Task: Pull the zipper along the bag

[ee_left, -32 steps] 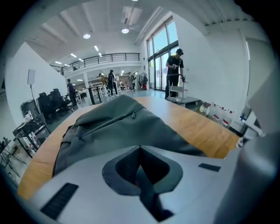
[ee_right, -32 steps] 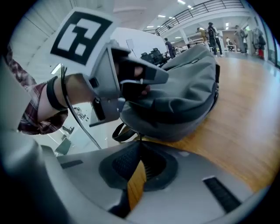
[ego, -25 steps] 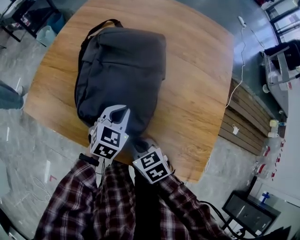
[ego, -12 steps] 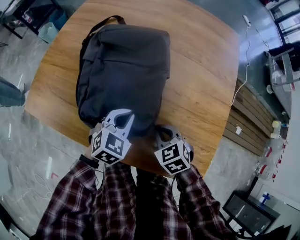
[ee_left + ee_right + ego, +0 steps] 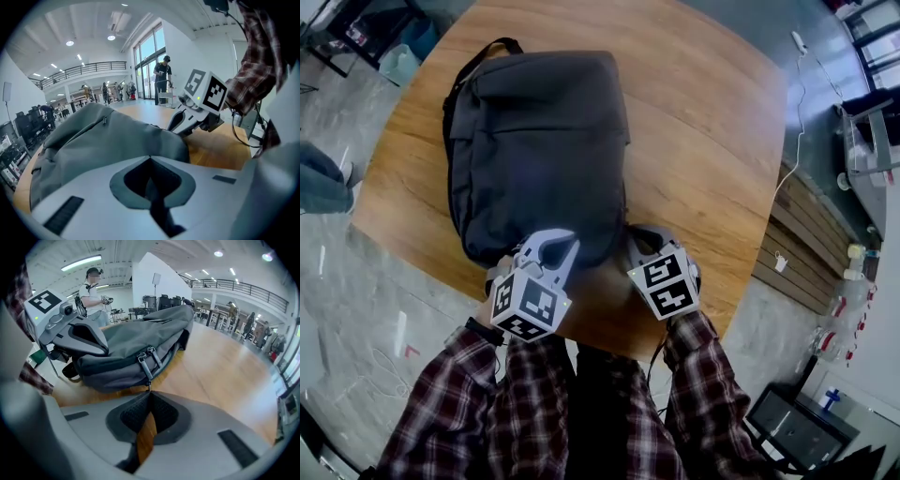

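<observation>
A big wooden tabletop [image 5: 712, 141] lies under both tongs and goes on far past them. A dark grey bag [image 5: 544, 131] lies flat on it, right ahead of the tongs. The bag's near end touches both tongs. Its black strap loop [image 5: 484, 56] is at the end far away from the tongs.

Behind the tongs come the person's two arms in red checked sleeves [image 5: 459, 403].

The left tongs [image 5: 150, 158] are squeezed together on the near edge of the bag. Dark cloth shows between their pads. The bag rises like a hill just in front of them.

The right tongs [image 5: 150, 393] are just beside the left tongs, on their right side. They sit at the bag's near right corner, low over the wood. They are pinched tight on the tip of the zipper pull [image 5: 146, 369].

The zipper pull is a thin grey tab. It hangs down from the side of the bag, right in front of the right tongs, and its end goes in between their tips. A second pull [image 5: 155, 357] sits just past it, a little farther from the right tongs. Nothing holds that one.
</observation>
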Tool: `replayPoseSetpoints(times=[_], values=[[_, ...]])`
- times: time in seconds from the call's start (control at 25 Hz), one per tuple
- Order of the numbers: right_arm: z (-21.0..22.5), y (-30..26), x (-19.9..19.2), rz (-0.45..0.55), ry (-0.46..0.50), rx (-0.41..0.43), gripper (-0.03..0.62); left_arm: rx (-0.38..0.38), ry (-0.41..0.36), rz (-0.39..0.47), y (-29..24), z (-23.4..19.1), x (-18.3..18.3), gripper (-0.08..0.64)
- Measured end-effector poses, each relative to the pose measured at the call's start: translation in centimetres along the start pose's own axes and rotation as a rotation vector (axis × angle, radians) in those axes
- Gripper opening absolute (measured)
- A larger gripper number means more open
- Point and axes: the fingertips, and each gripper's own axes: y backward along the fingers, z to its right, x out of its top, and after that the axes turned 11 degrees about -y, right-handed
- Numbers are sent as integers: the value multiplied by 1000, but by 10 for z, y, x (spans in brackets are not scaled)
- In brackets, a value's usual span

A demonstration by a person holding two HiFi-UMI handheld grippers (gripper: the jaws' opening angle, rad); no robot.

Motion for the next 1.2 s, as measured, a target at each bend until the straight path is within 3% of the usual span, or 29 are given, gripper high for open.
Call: replayPoseSetpoints(times=[0.16,0.32,0.44,0.56,0.68,0.84,0.96,1.08,1.2], values=[[-8,5,-2,15,-52,27,11,-26,-119,60,7,8,1,9],[-19,15,-17,7,-99,42,11,-110,-268,89,7,14,-4,9],[-38,22,-27,19,-210,96,11,-161,-306,77,3,4,-8,10],[-61,26,-33,28,-306,155,11,-150,-187,11,-3,-23,-4,11],[-90,30,-36,29,-335,210,11,-44,13,-9,0,-46,20,11],[-128,29,-33,30,-325,270,11,-100,258,2,-2,-15,39,11],[-137,24,-37,25,-242,237,11,-100,319,-3,-7,-1,17,11],[-127,19,-44,2,-98,168,11,-100,367,62,-4,-4,10,11],[-108,16,-42,-4,-34,112,11,-133,359,84,-3,0,10,10]])
